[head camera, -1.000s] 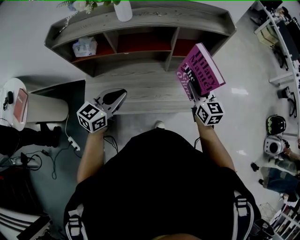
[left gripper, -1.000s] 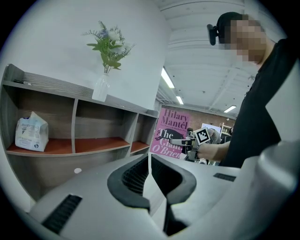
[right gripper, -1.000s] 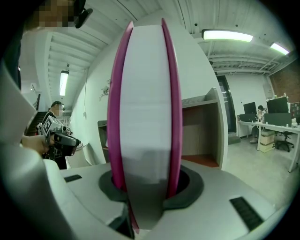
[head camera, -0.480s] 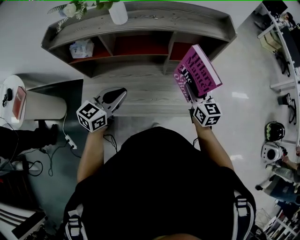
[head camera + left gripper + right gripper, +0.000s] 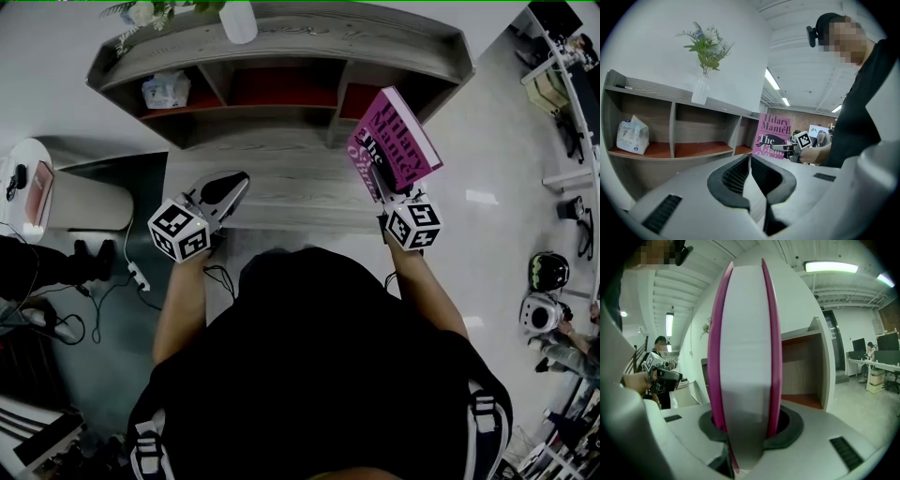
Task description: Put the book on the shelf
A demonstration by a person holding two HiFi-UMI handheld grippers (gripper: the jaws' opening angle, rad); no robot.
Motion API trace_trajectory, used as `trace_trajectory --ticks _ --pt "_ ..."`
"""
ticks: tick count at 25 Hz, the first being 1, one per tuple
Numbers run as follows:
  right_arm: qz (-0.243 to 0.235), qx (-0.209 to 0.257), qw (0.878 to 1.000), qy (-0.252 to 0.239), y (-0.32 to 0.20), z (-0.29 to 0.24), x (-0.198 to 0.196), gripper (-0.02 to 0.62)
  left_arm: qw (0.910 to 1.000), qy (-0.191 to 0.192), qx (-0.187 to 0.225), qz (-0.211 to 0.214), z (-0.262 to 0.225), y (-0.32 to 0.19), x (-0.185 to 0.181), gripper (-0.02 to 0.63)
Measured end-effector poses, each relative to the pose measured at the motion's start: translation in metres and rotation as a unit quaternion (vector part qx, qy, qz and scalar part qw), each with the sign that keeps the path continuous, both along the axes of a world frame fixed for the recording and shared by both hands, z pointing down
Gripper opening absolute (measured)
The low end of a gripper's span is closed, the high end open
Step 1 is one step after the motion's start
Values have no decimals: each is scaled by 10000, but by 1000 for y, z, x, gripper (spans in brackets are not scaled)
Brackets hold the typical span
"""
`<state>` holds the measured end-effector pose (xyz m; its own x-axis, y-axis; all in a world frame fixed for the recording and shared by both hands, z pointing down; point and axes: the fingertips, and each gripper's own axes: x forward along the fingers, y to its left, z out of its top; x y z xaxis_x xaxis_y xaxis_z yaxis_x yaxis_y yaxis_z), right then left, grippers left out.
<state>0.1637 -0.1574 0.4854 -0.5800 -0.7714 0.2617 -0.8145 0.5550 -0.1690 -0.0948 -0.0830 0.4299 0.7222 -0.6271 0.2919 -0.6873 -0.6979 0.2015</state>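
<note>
- Holds the pink book (image 5: 401,139) upright in the right hand-held gripper (image 5: 379,184), with the jaws spread wide and pressed on both covers near the lower edge.
- Carries the book in the air over the right end of the surface (image 5: 281,192), in front of the shelf (image 5: 281,42) and not yet inside it.
- Leaves the left hand-held gripper (image 5: 228,190) idle over the left part of the surface, jaws together with nothing between them.
- Shows three open compartments: a tissue pack (image 5: 165,91) in the left one, nothing visible in the middle and right ones, and a vase of greenery (image 5: 238,19) on the shelf top.
- Looks, by judgement, like pickup done and the carry near its end, with placing not yet done.
- Calls, most likely, for a push forward into the right compartment (image 5: 370,94) just ahead of the book, then a release with the book standing steady.
</note>
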Motion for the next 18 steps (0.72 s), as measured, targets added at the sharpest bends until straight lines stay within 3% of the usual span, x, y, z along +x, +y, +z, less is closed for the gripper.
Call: trace_trajectory --ticks 18 --pt "216 -14 9997 134 -13 8 13 147 9998 21 85 154 -2 -14 5 34"
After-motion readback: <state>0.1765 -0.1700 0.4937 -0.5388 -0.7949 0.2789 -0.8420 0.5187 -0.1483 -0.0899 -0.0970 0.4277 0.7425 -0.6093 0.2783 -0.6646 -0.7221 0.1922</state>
